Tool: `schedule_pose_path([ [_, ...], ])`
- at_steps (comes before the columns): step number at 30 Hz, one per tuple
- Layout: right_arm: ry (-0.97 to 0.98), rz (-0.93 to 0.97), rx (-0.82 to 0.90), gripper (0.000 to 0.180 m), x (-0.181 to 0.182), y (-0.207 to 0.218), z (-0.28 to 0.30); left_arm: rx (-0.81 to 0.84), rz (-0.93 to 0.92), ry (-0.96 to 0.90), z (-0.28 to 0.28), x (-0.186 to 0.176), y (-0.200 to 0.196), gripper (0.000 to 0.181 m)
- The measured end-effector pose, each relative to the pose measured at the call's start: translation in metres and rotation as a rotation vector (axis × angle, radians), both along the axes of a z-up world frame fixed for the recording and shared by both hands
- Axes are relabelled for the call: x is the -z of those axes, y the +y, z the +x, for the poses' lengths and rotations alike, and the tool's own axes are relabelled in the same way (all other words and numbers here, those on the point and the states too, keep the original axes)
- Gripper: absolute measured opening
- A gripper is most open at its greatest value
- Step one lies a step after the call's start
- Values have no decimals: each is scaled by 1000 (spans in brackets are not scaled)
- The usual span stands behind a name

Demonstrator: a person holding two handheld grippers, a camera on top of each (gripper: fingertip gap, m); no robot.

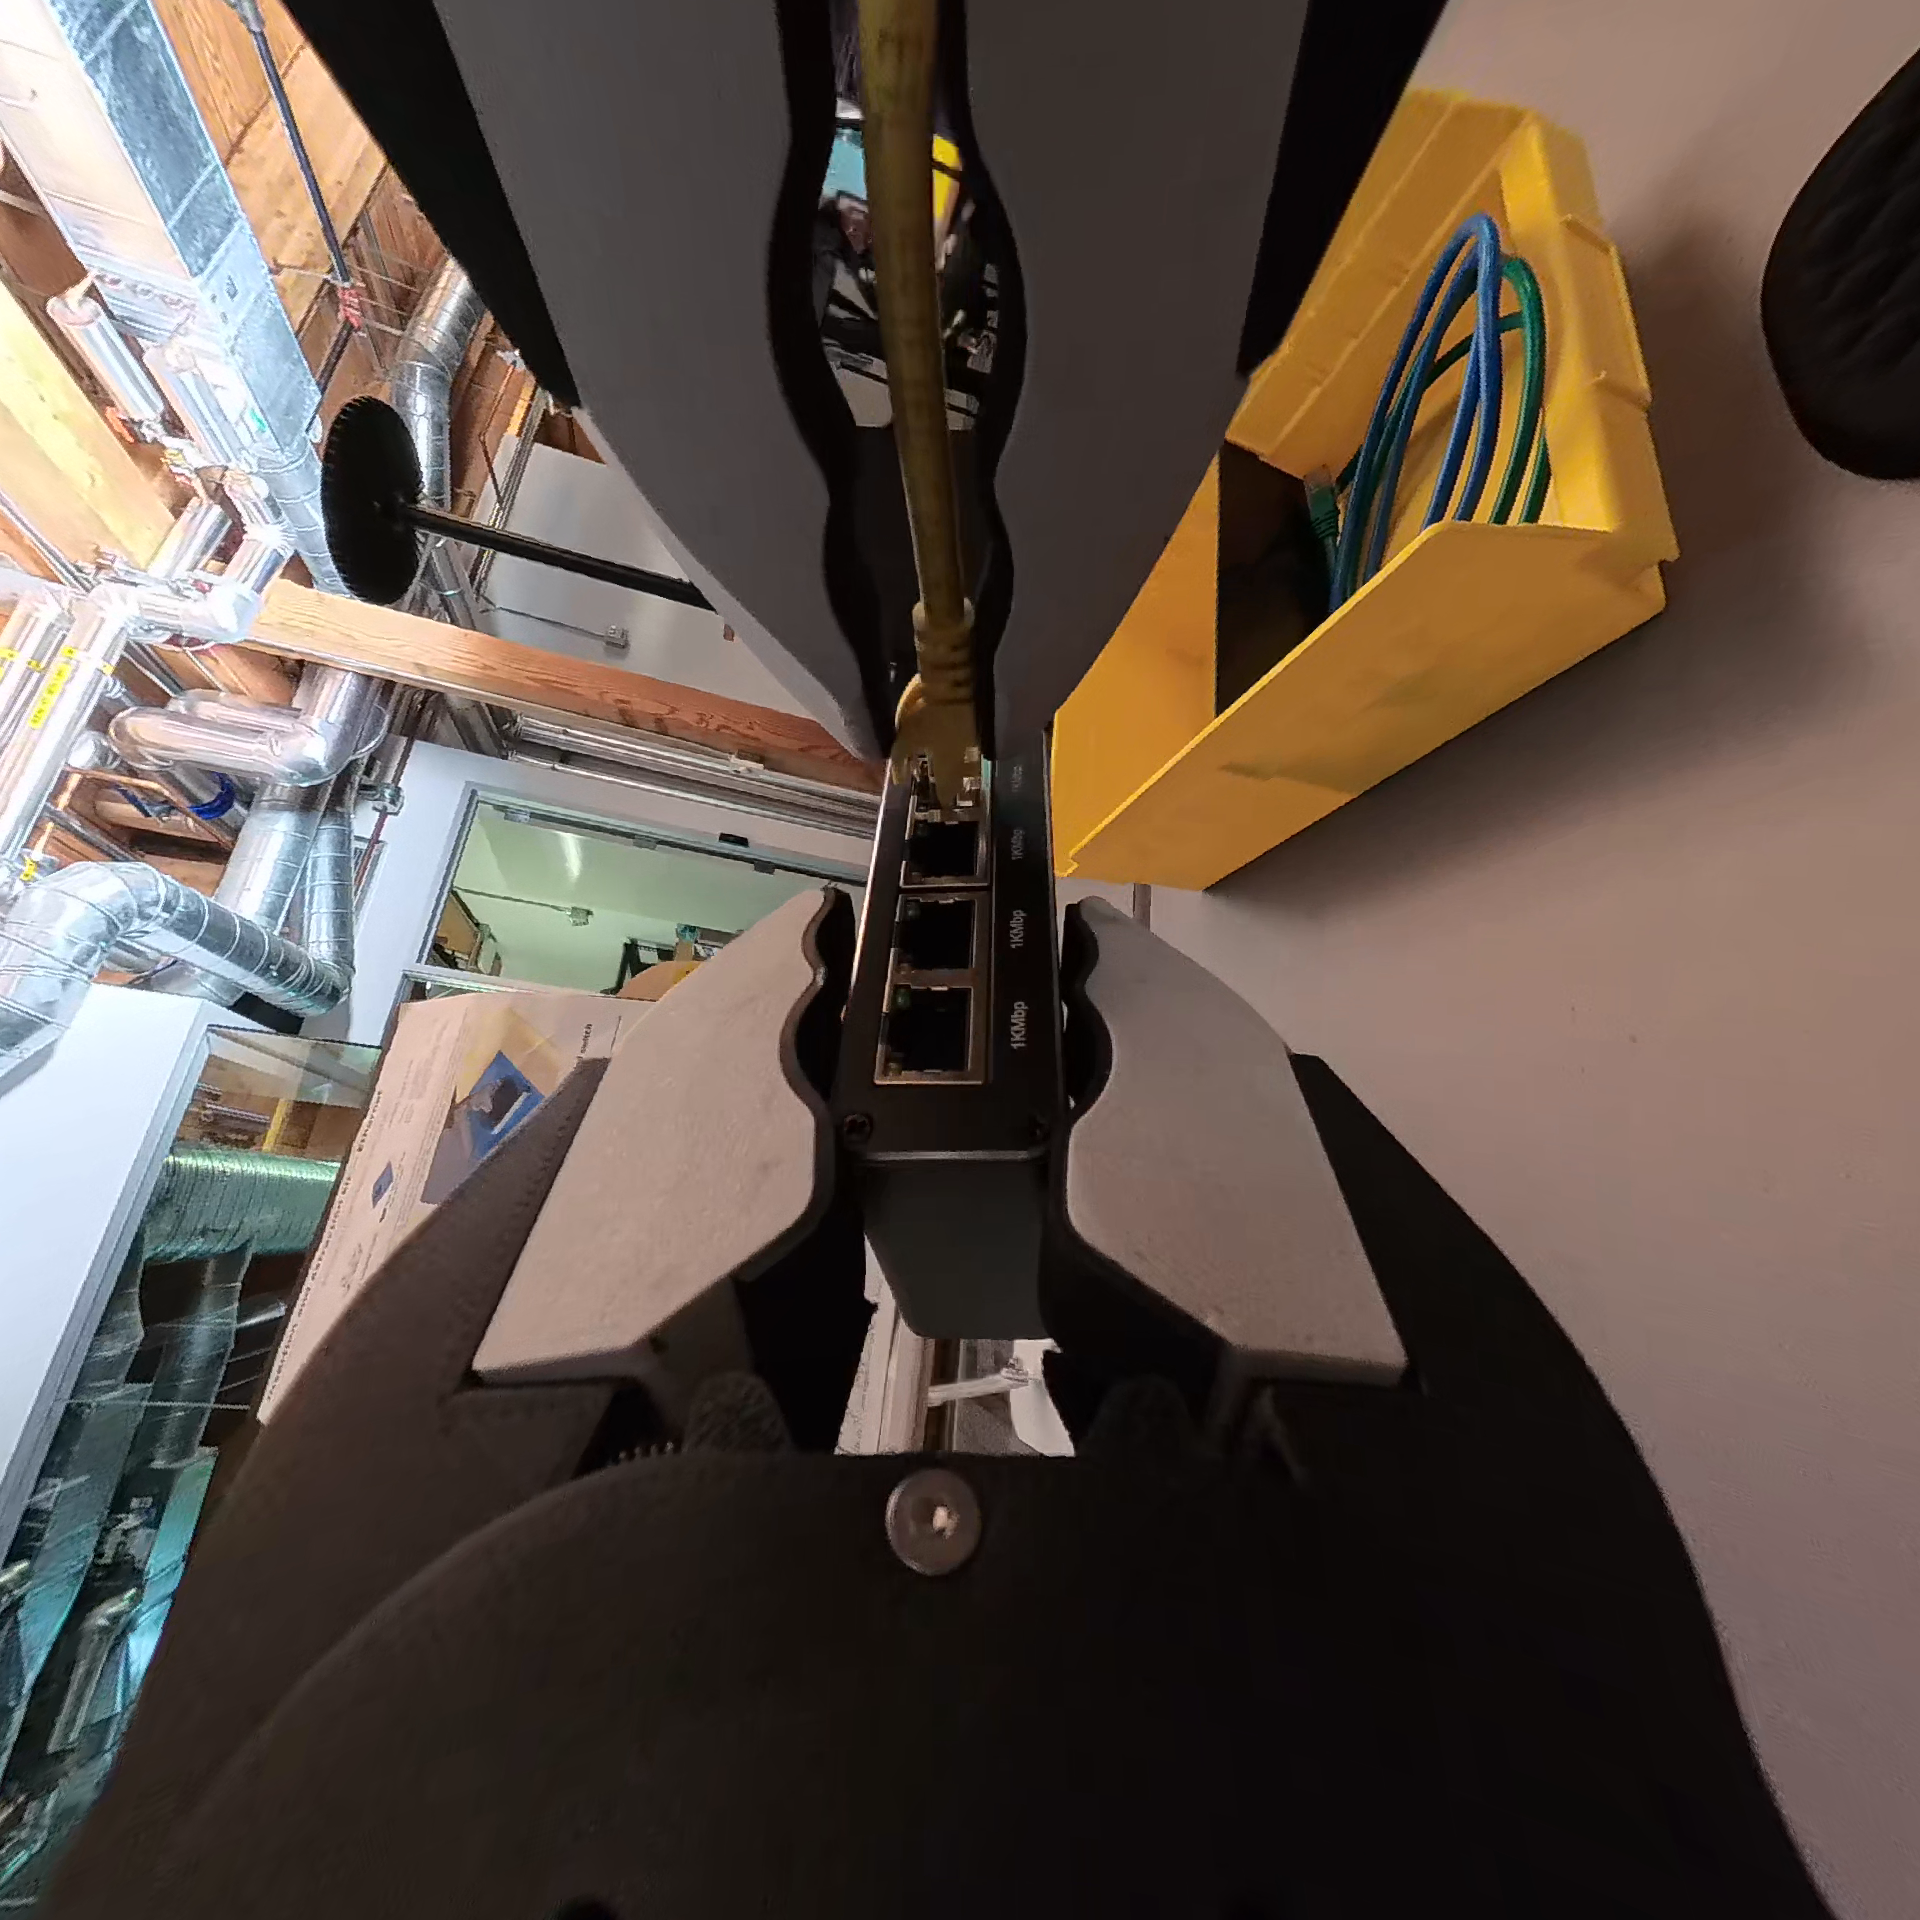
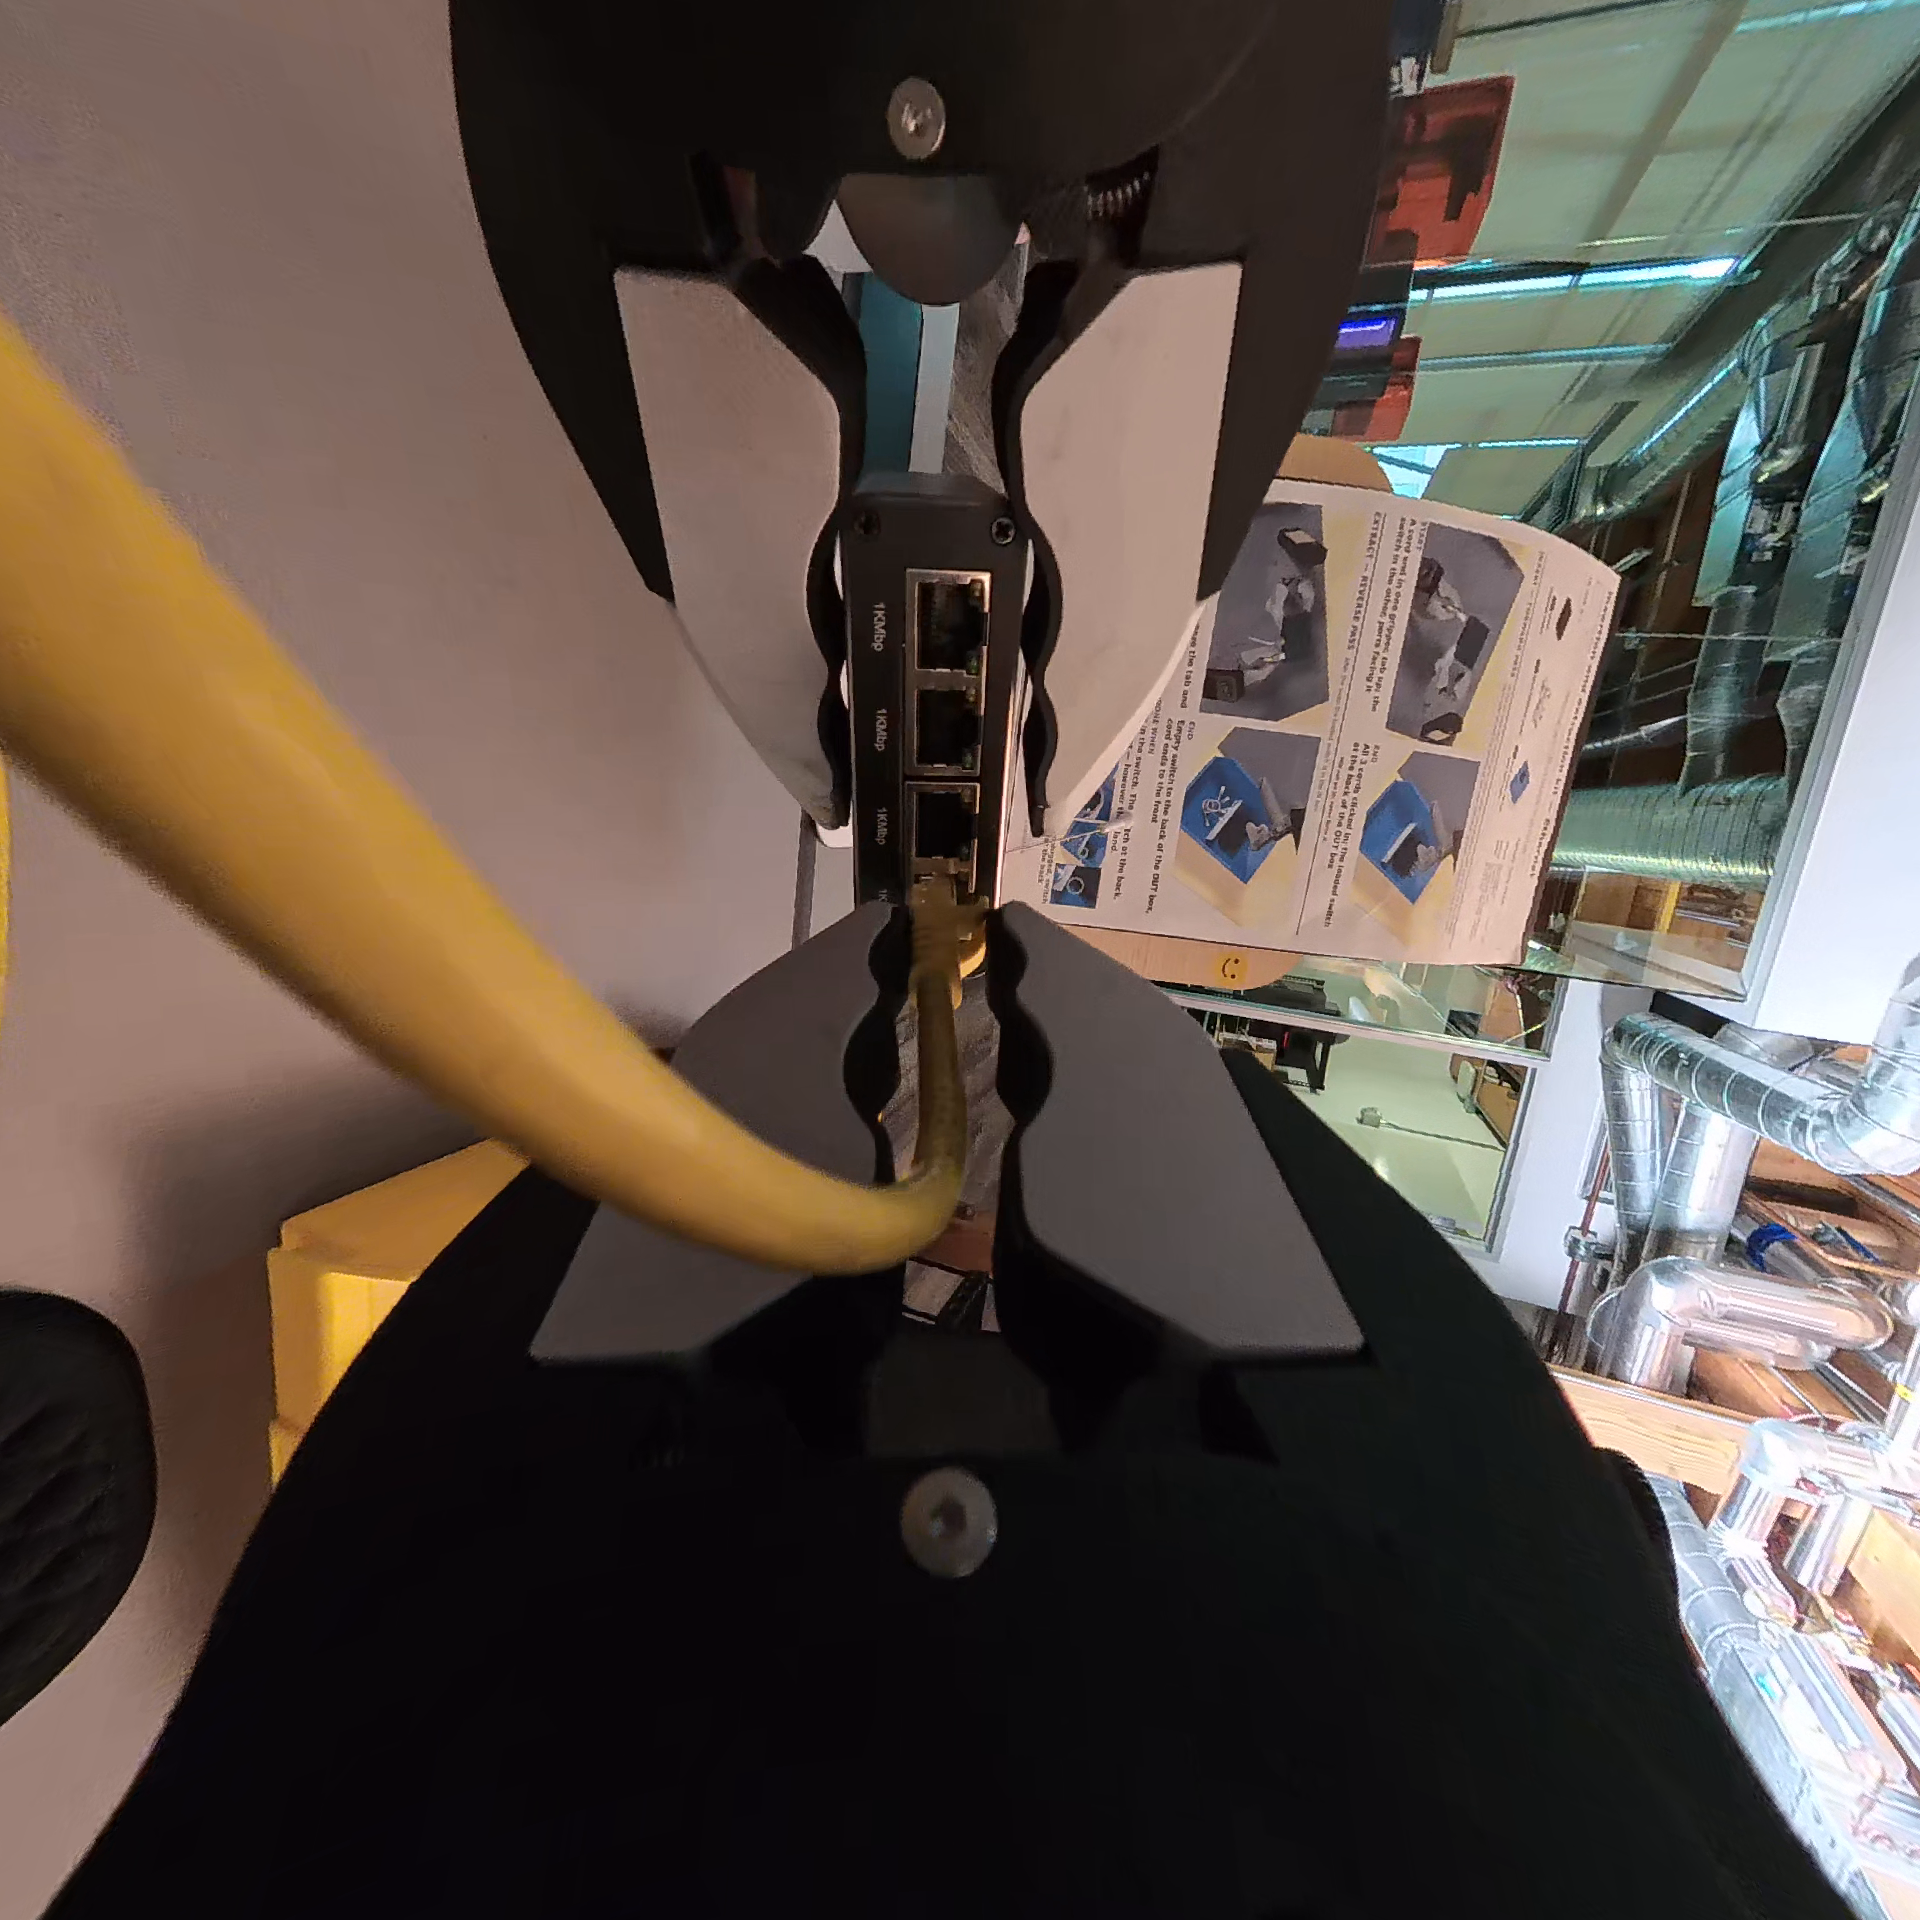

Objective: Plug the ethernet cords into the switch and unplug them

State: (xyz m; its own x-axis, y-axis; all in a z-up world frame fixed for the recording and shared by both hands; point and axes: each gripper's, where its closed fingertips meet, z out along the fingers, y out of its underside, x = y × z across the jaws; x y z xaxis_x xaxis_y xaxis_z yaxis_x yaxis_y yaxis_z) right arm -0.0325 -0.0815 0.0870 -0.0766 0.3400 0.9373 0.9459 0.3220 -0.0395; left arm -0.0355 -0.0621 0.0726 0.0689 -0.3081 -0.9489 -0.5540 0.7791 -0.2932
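my left tongs pinch the black switch; my right tongs pinch the yellow cord, its plug at the end port.

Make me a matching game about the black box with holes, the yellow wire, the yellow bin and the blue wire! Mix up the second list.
Things:
1. switch
2. yellow cord
3. yellow bin
4. blue cord

Places:
A. coiled inside the bin
B. clamped in the left gripper
C. resting on the pale surface, beside the switch
D. pinched in the right gripper, its plug at a port

Pairs: 1-B, 2-D, 3-C, 4-A
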Motion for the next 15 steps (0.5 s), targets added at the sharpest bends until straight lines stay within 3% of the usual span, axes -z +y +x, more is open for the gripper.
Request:
schedule_pose_path([
  [15, -22, 96, -39, 13, -7, 1, -3, 18, 4, -25, -4, -8, -3, 38],
])
